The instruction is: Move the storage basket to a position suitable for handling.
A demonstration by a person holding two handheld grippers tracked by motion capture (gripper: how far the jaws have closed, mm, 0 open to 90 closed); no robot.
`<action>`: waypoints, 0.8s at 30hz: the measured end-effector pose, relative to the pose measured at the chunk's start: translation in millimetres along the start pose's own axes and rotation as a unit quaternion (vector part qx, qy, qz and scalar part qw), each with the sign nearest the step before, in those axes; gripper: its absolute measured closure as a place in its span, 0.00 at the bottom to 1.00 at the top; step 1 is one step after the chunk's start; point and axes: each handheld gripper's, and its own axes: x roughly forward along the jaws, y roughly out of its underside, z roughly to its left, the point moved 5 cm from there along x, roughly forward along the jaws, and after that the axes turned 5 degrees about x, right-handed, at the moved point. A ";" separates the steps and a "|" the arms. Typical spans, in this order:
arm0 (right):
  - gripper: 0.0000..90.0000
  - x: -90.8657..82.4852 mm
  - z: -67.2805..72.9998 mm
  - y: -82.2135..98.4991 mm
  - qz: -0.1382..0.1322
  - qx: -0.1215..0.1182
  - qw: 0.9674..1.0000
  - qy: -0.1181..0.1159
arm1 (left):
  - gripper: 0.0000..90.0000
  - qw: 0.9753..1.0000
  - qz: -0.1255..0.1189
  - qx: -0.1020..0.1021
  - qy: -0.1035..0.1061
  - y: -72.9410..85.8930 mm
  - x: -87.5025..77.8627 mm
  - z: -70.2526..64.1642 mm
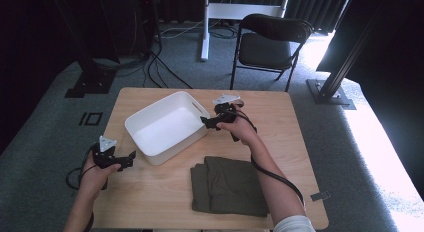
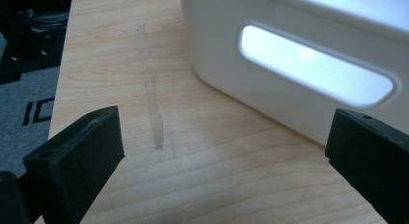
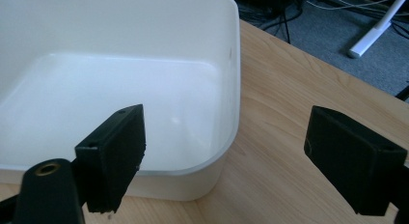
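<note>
- I am looking down on a wooden table (image 1: 165, 192) where a white bin (image 1: 167, 126) is sitting a little left of the middle, turned at an angle to the table edges.
- I am holding the left gripper (image 1: 131, 157) near the table's left edge, just beside the bin's near-left corner, with its jaws pointing at the bin.
- In the left gripper view, the left gripper (image 2: 222, 156) is showing its jaws spread wide with bare wood between them; the white bin (image 2: 299, 64) is standing just ahead, its slotted handle opening facing me, and nothing is touching it.
- I am holding the right gripper (image 1: 206, 123) at the bin's far-right side, its tips right at the rim by the handle cutout; whether they are touching the rim I cannot tell from above.
- In the right gripper view, the right gripper (image 3: 226, 151) is also gaping wide, one jaw hanging over the bin's inside and the other over the table, so the wall of the white bin (image 3: 231, 89) is passing between them without being pinched.
- The bin's inside is looking bare and white.
- A folded olive-green cloth (image 1: 227, 185) is lying on the table near the front edge, to the right of the bin and apart from it, beside my right forearm.
</note>
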 end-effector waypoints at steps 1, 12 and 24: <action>0.16 2.2 -0.3 0.6 0.003 0.001 1.000 0.003 | 0.01 1.000 -0.002 -0.002 -0.001 -1.4 0.5 1.0; 0.16 15.0 -10.2 5.9 0.012 0.009 0.999 0.030 | 0.01 1.000 -0.010 -0.024 -0.009 -10.0 14.9 10.2; 0.19 14.0 -9.4 11.2 0.008 0.018 1.000 0.025 | 0.07 0.998 -0.013 -0.050 -0.027 -13.4 31.3 18.4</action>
